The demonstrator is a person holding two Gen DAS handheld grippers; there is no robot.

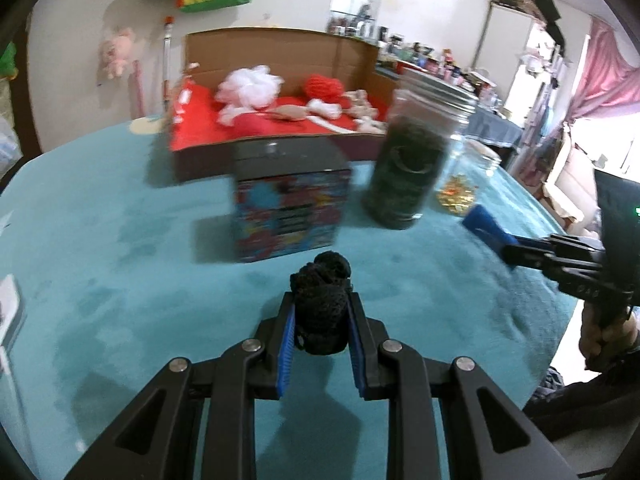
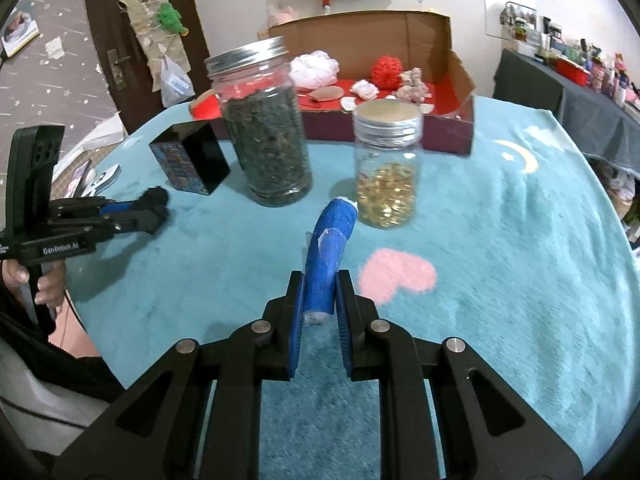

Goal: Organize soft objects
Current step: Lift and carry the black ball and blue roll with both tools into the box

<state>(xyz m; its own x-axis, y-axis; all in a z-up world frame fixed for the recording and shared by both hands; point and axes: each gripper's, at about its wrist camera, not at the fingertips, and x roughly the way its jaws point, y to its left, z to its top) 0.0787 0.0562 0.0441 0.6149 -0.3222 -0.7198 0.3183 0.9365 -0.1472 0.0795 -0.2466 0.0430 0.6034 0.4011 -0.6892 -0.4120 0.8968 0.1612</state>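
Note:
My left gripper is shut on a black knitted soft ball and holds it above the teal cloth. My right gripper is shut on a blue soft roll, which sticks forward from the jaws; it also shows at the right of the left wrist view. A cardboard box with a red lining stands at the far side and holds a white puff, a red yarn ball and other soft pieces.
On the teal cloth stand a colourful black-topped box, a tall jar of dark leaves and a shorter jar of golden beads. The cloth has a pink heart. A phone lies at the left edge.

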